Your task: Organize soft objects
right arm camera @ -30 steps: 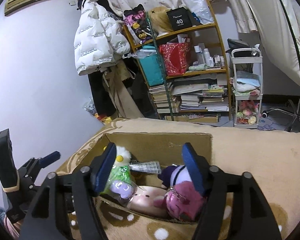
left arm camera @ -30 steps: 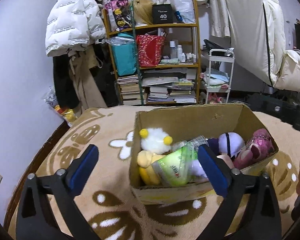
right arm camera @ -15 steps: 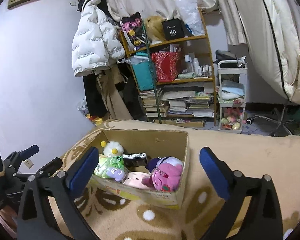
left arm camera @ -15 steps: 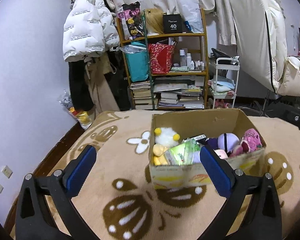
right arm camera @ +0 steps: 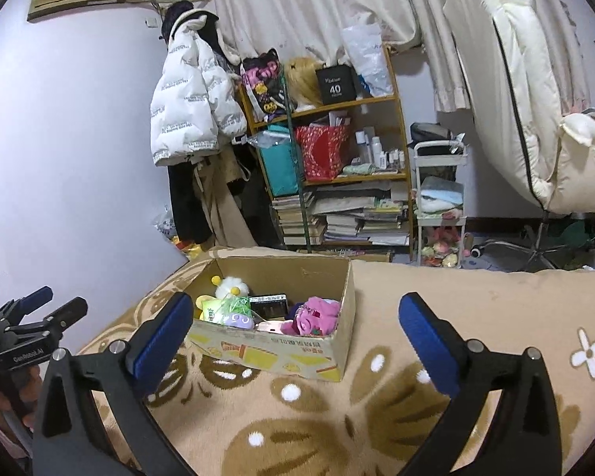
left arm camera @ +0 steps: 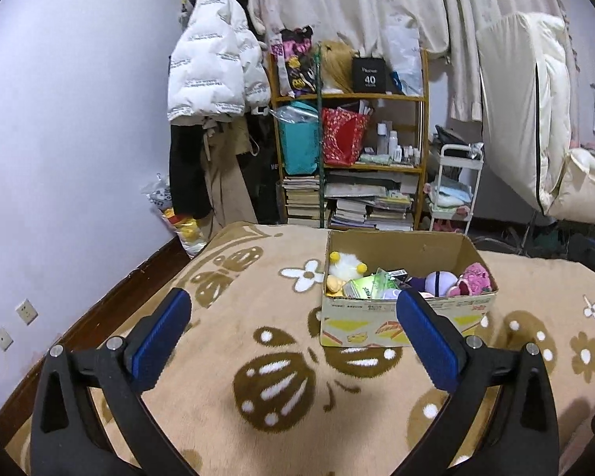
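Observation:
A cardboard box stands on a tan patterned blanket; it also shows in the right wrist view. Inside lie soft toys: a white fluffy one with yellow pompoms, a green packet, a purple ball toy and a pink plush, also seen in the right wrist view. My left gripper is open and empty, well back from the box. My right gripper is open and empty, also back from the box. The left gripper shows in the right wrist view.
A wooden shelf with books, bags and bottles stands behind the bed. A white puffer jacket hangs at the left. A small white trolley stands right of the shelf. The bed's left edge runs along a dark wooden rail.
Both grippers have pulled back and up from the box; it now looks smaller and farther. Both are open and empty throughout. The toys lie in the box as before.

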### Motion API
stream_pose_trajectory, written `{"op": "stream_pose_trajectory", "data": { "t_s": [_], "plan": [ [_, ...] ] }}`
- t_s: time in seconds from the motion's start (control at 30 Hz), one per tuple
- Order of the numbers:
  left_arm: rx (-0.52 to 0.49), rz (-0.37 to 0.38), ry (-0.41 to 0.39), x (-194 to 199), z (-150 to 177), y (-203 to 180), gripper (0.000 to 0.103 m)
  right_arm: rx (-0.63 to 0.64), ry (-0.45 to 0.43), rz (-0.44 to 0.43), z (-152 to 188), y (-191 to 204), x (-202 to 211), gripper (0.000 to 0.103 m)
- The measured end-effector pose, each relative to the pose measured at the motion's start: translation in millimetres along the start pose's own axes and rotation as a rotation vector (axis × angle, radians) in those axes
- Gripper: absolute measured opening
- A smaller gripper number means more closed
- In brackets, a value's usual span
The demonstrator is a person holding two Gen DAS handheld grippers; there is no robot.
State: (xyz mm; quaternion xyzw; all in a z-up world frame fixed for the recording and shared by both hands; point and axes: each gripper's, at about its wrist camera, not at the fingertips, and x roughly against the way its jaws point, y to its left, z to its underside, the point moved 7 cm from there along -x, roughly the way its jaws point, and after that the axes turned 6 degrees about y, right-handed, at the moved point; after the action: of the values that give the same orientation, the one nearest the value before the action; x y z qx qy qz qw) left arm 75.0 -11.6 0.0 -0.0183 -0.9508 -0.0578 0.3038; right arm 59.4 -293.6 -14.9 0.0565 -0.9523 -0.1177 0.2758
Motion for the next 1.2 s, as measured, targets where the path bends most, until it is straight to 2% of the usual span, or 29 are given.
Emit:
{"op": "stream_pose_trajectory", "data": {
  "t_s": [0.17, 0.43, 0.6, 0.93, 1.07, 1.2],
  "plan": [
    [-0.009, 0.000, -0.014, 21.1, 10.1, 1.0, 0.102, 0.004, -0.023, 0.007, 6.4, 3.3, 19.7, 0.103],
    [-0.087, 0.001, -0.054, 35.7, 17.9, -16.9, 0.102, 0.022, -0.042, 0.036, 22.1, 5.3, 31.3, 0.103],
    [-0.131, 0.059, -0.070, 34.0, 21.8, -32.4, 0.102, 0.023, -0.032, 0.060, 27.7, 3.2, 27.5, 0.103],
    [-0.077, 0.063, -0.039, 15.9, 19.1, -25.8, 0.102, -0.003, -0.029, 0.061, 30.4, -2.1, 24.1, 0.103],
    [-0.095, 0.048, -0.053, 14.4, 18.2, -25.2, 0.102, -0.007, -0.029, 0.063, 31.0, -2.9, 23.0, 0.103],
    [-0.110, 0.070, -0.041, 11.3, 21.5, -28.3, 0.102, -0.007, -0.029, 0.065, 31.4, -3.6, 22.8, 0.103]
  ]
}}
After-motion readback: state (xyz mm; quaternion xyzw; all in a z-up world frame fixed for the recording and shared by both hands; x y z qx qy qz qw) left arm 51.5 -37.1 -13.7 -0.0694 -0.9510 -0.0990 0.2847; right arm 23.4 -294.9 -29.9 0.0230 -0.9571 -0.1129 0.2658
